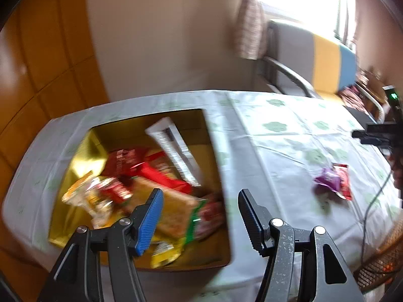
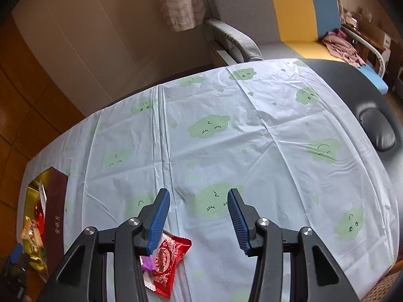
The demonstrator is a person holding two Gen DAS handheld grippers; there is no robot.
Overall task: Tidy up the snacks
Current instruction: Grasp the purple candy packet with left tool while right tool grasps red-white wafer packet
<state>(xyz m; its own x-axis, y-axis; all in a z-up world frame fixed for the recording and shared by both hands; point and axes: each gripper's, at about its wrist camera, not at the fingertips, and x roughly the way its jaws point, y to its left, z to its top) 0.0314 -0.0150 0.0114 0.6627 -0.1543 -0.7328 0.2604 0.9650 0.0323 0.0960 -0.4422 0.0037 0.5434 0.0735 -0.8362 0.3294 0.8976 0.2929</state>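
Plainly, the left gripper (image 1: 199,216) hangs with its jaws apart and nothing between them, above the near right wall of the box (image 1: 216,151). That box, gold-lined and maroon outside, sits at about nine o'clock on the table and holds a blurred heap of snack packets (image 1: 151,191), red, yellow and green, with a white carton (image 1: 173,151) leaning at its twelve o'clock end.

In the left wrist view, a red packet (image 1: 343,181) and a purple sweet (image 1: 327,180) lie touching each other on the cloud-print tablecloth (image 1: 289,138), at three o'clock from the box and well apart from it.

Over the cloth the right gripper (image 2: 199,221) is likewise parted and empty; the same red packet (image 2: 168,264) and purple sweet (image 2: 147,264) lie at its seven o'clock, partly hidden under its left finger. A striped sofa (image 2: 277,12) stands at twelve o'clock beyond the table.
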